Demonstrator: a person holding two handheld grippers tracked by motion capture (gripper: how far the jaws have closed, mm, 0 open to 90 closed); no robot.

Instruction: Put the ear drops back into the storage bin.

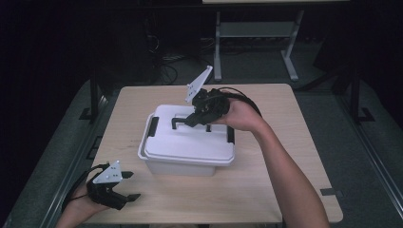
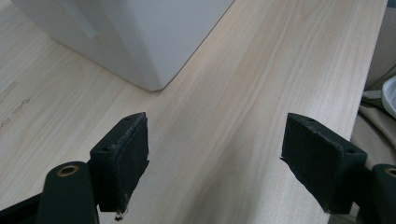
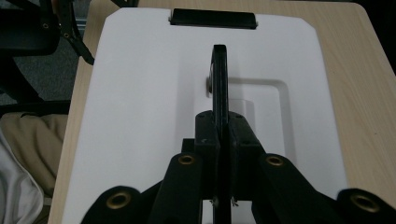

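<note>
A white lidded storage box (image 1: 187, 142) stands in the middle of the wooden table (image 1: 266, 190). Its lid (image 3: 140, 93) carries a black carry handle (image 3: 219, 74), raised upright, and a black latch (image 3: 213, 17) at the far end. My right gripper (image 1: 196, 118) is over the lid, shut on the black handle (image 1: 178, 122); its pads (image 3: 206, 135) press the handle bar from both sides. My left gripper (image 1: 130, 186) rests near the table's front left corner, open, with bare wood between its pads (image 2: 123, 161). A corner of the box (image 2: 140, 42) lies ahead of it.
Black side latches (image 1: 153, 127) clip the lid at both ends of the box. Bare wood lies to the right of the box and along the front edge. A grey metal table frame (image 1: 256, 33) stands on the floor behind, with cables (image 1: 166, 66) beside it.
</note>
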